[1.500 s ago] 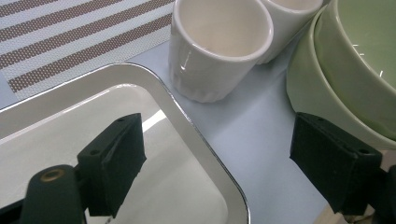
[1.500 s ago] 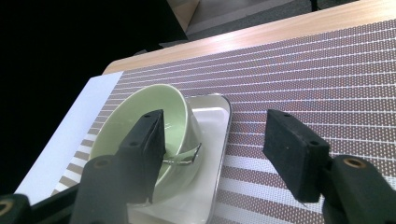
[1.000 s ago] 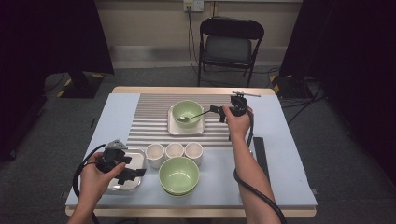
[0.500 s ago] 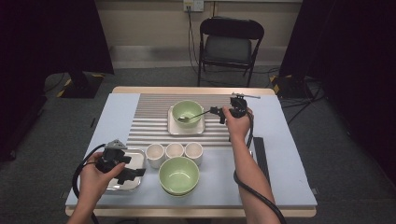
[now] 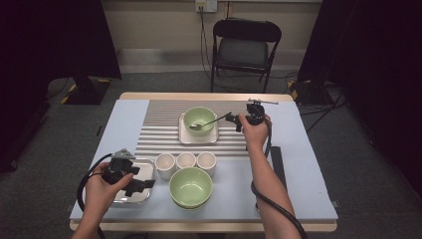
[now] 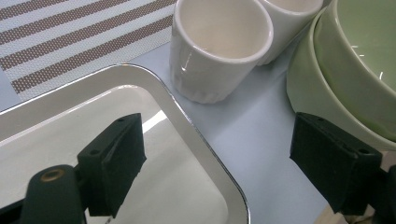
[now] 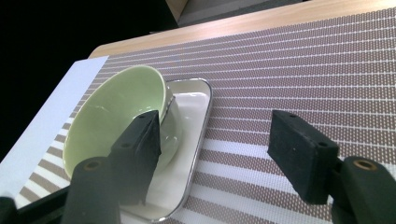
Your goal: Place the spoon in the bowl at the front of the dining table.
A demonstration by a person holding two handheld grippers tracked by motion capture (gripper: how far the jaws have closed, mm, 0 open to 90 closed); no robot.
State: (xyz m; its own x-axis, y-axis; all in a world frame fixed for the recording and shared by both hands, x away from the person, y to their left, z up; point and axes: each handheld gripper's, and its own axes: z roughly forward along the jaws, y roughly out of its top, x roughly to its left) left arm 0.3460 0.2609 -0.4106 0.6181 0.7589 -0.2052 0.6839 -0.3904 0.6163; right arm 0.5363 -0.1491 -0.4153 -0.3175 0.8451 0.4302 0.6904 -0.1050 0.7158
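At the near left of the bench (image 5: 298, 164) the left gripper (image 5: 142, 185) hangs low over the right-hand corner of an empty steel tray (image 5: 130, 201); its jaws stand wide open, one over the tray and one out over the bench towards the stacked green bowls (image 5: 190, 186), with nothing between them; this hand looks idle. Just right of the tray three white cups (image 5: 185, 160) stand in a row, touching or nearly so, all empty; the stacked bowls sit in front of them, nearer the person, untouched.

Farther back, on the striped mat (image 5: 159, 129), a single green bowl (image 5: 200, 118) sits on a small square tray (image 5: 184, 138); the spoon (image 5: 211, 122) lies with its head down in that bowl and its handle leaning over the rim towards the right. The right gripper (image 5: 234, 122) is at the handle's end; the right gripper view shows its jaws apart and nothing pinched between them, so the spoon seems to rest on the bowl alone.

By my reading the spoon is set in place and let go; what remains is to draw the right hand clear without knocking the handle; the cups and stacked bowls look yet to be dealt with.
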